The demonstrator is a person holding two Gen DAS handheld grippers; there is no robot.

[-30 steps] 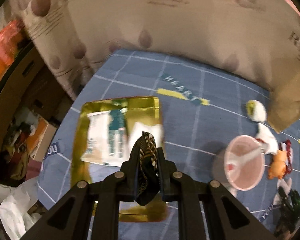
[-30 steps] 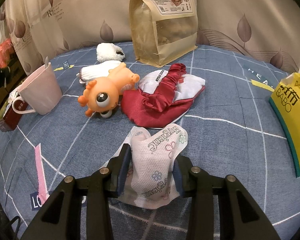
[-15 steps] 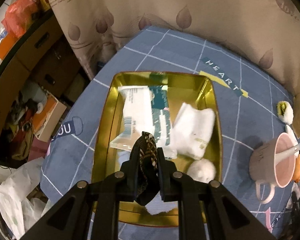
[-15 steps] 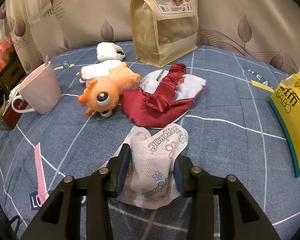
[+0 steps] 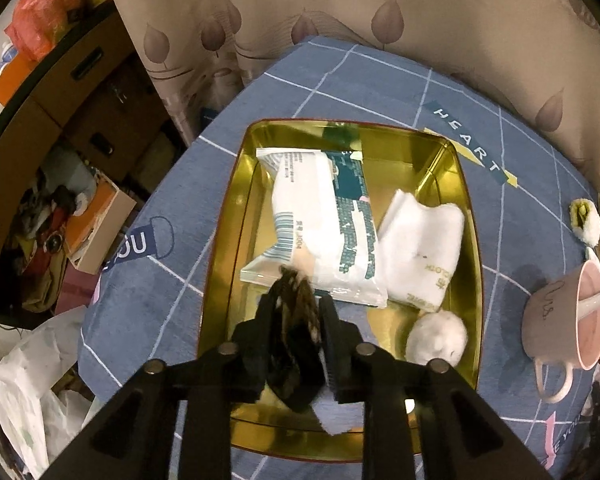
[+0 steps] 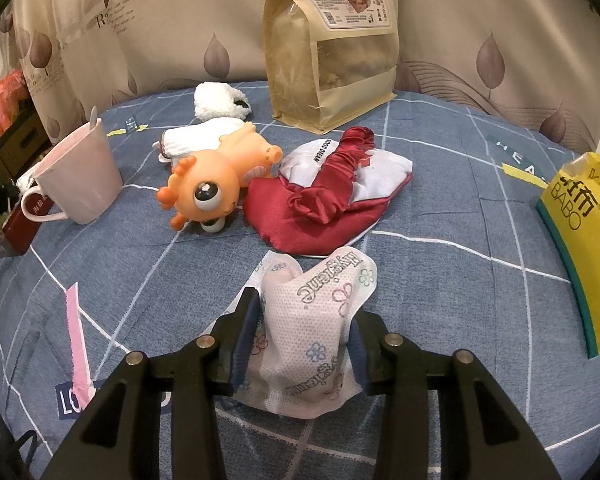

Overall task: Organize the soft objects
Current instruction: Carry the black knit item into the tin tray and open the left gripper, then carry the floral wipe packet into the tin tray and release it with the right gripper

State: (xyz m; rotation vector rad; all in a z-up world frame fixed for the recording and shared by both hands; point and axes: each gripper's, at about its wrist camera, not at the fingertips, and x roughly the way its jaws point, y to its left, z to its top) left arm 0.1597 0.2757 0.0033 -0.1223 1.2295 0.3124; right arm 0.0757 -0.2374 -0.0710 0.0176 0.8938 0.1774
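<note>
Left tool (image 5: 296,312): clamped on dark patterned cloth (image 5: 294,344), frame centre, above gold tray (image 5: 220,264). Right tool (image 6: 300,336): grips floral sachet (image 6: 316,328), lower centre.

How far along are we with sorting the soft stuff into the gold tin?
Done: a wipes pack, a folded white cloth and a fluffy white ball lie in the gold tin. In hand: the left hand-held gripper holds a dark patterned fabric piece above the tin; the right hand-held gripper grips a printed hygiene pad. Left: the red satin piece, white sock and fleecy item.
</note>
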